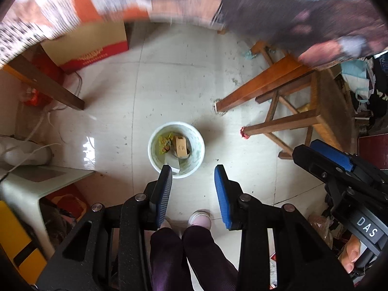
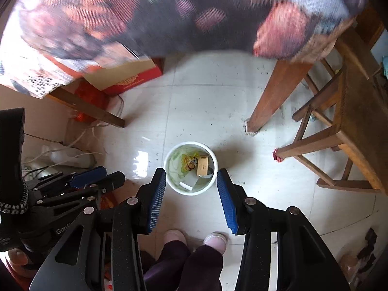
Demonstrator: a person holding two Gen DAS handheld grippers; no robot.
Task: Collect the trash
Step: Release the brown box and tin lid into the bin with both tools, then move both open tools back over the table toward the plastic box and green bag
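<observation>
A white round waste bin [image 1: 194, 135] stands on the tiled floor below both grippers; it also shows in the right wrist view [image 2: 213, 157]. Inside lie a small tan box [image 1: 180, 146], yellow wrappers [image 1: 165, 143] and white paper scraps [image 2: 185, 186]. My left gripper [image 1: 193, 173] is open and empty, high above the bin's near rim. My right gripper [image 2: 191, 177] is open and empty, also high above the bin. The right gripper shows at the right of the left wrist view [image 1: 322, 155], and the left gripper shows at the left of the right wrist view [image 2: 89, 177].
A cloth-covered table edge [image 2: 194, 12] fills the top. A table leg [image 2: 274, 99] and wooden stool [image 2: 351, 131] stand right. A red and beige box [image 1: 97, 46], another leg [image 1: 48, 84] and cables [image 2: 80, 155] lie left. The person's feet [image 2: 194, 238] are below.
</observation>
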